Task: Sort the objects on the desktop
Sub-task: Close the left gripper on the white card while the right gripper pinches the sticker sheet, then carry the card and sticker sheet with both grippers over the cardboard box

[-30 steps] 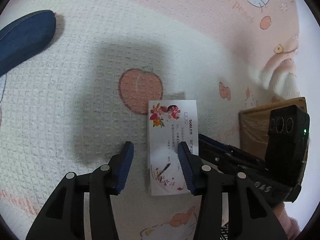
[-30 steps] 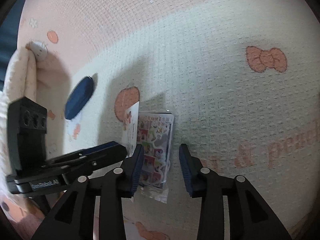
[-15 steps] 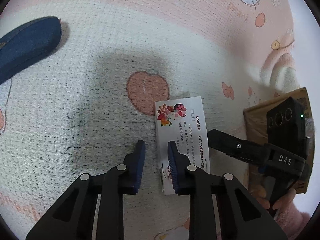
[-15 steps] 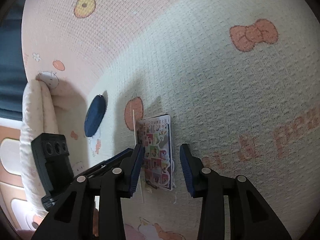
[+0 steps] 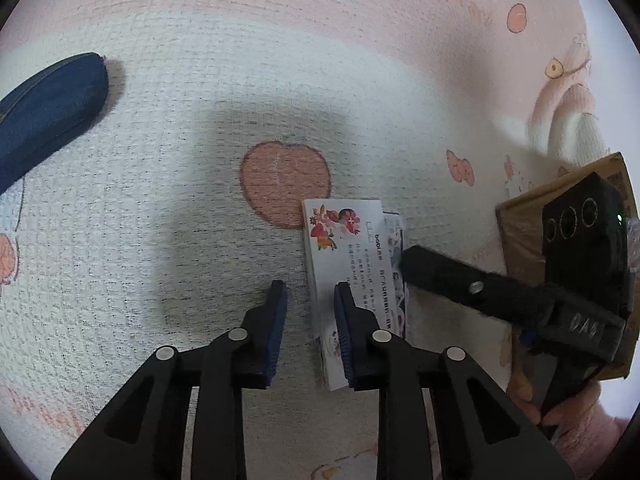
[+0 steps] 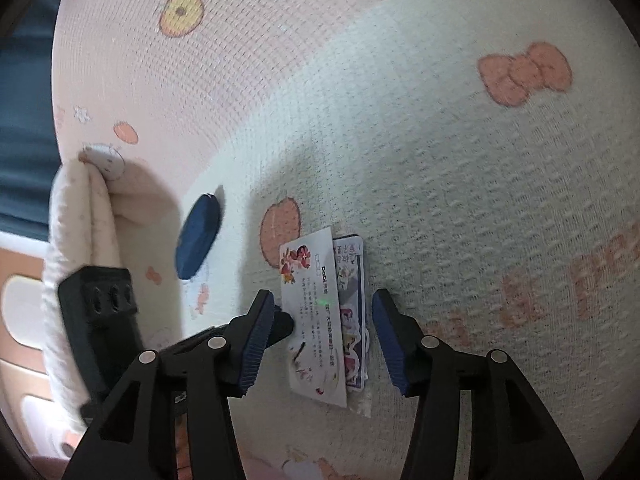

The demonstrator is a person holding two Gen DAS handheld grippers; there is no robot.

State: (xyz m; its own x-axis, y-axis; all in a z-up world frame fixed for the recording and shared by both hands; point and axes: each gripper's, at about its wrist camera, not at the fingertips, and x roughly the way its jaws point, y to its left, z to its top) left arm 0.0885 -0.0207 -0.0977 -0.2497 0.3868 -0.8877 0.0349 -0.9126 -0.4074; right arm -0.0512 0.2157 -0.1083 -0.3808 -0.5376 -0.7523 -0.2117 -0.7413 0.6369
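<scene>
A white flowered card [image 5: 348,264] lies on a cartoon sticker pack [image 5: 394,236] on the cream and pink mat [image 5: 160,200]. My left gripper [image 5: 310,300] hovers at the card's left edge, jaws narrowly apart and empty. In the right wrist view the card [image 6: 316,316] covers most of the sticker pack [image 6: 354,304]. My right gripper [image 6: 324,320] is open wide, one finger on each side of the stack, holding nothing. A dark blue pouch [image 5: 44,120] lies far left, also in the right wrist view [image 6: 198,236].
A cardboard box [image 5: 520,220] stands at the right behind the right gripper's body. A folded cream blanket [image 6: 80,240] lies along the mat's left edge. A dark blue wall [image 6: 24,120] is beyond it.
The white card went from standing on edge to lying flat over the sticker pack. My right gripper opened wider around the stack. My left gripper narrowed, then stayed at the card's left edge.
</scene>
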